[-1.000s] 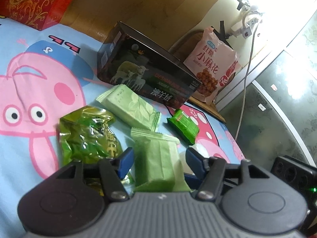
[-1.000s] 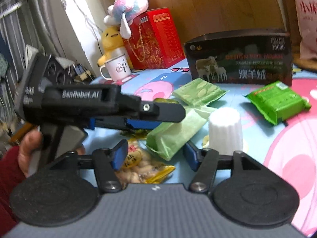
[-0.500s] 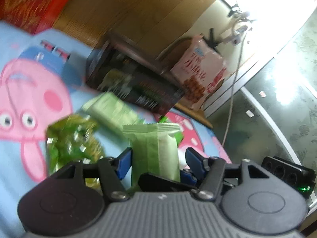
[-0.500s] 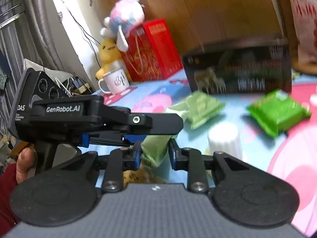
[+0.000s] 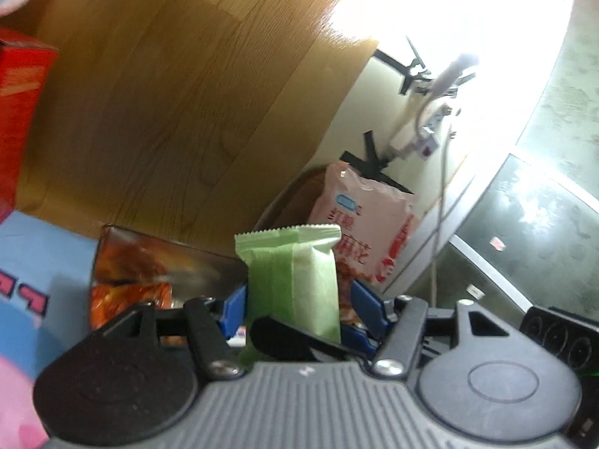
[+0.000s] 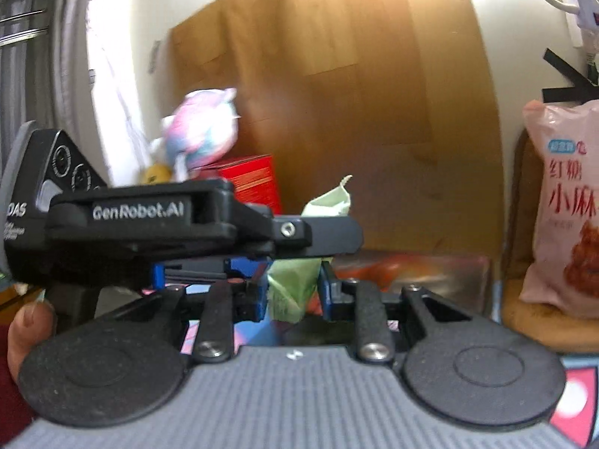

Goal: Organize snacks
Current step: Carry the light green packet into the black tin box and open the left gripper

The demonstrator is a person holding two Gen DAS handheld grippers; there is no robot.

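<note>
A pale green snack packet (image 5: 295, 280) stands upright between the blue pads of my left gripper (image 5: 299, 307); its jaws look apart, with gaps at the packet's sides. My right gripper (image 6: 294, 292) is shut on the lower end of the same packet (image 6: 288, 288), whose crimped top (image 6: 333, 198) sticks up behind the left gripper's body (image 6: 149, 224). Both grippers are lifted above the bed. The dark box (image 5: 168, 265) lies behind and below. The other snacks on the bed are out of view.
A pink snack bag (image 5: 367, 232) leans at the back right, also in the right wrist view (image 6: 565, 205). A red gift bag (image 6: 254, 179) and plush toys (image 6: 202, 138) stand at the back left. A wooden panel (image 5: 168, 93) is behind; a power strip (image 5: 561, 333) lies at the right.
My right gripper closed on the green packet. Both grippers rose and tilted up with it, so the bed and other snacks dropped out of view.
</note>
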